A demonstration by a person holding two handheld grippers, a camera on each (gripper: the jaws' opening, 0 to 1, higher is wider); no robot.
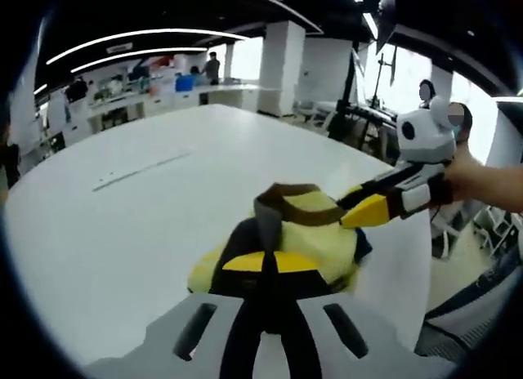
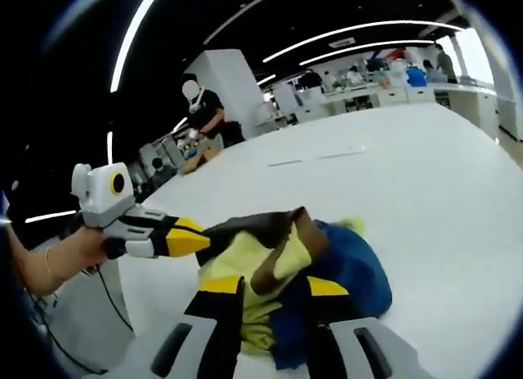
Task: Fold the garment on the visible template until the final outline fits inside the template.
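Observation:
A bunched garment (image 1: pixel 315 232), yellow with a brown collar and blue parts, lies on the white table (image 1: pixel 122 232). In the left gripper view my left gripper (image 1: pixel 265 263) is shut on its near yellow edge. My right gripper (image 1: pixel 350 214) reaches in from the right in a person's hand (image 1: pixel 478 179), its yellow tip at the collar. In the right gripper view the garment (image 2: pixel 351 269) is a crumpled heap. My right gripper (image 2: pixel 274 287) has yellow cloth pinched between its jaws. My left gripper (image 2: pixel 196 238) touches the heap's left edge.
A thin grey line (image 1: pixel 139 171) is marked on the table beyond the garment, and it shows again as the grey line (image 2: pixel 319 158) in the right gripper view. The table edge (image 1: pixel 425 265) runs close on the right. A person (image 2: pixel 204 109) stands at benches behind.

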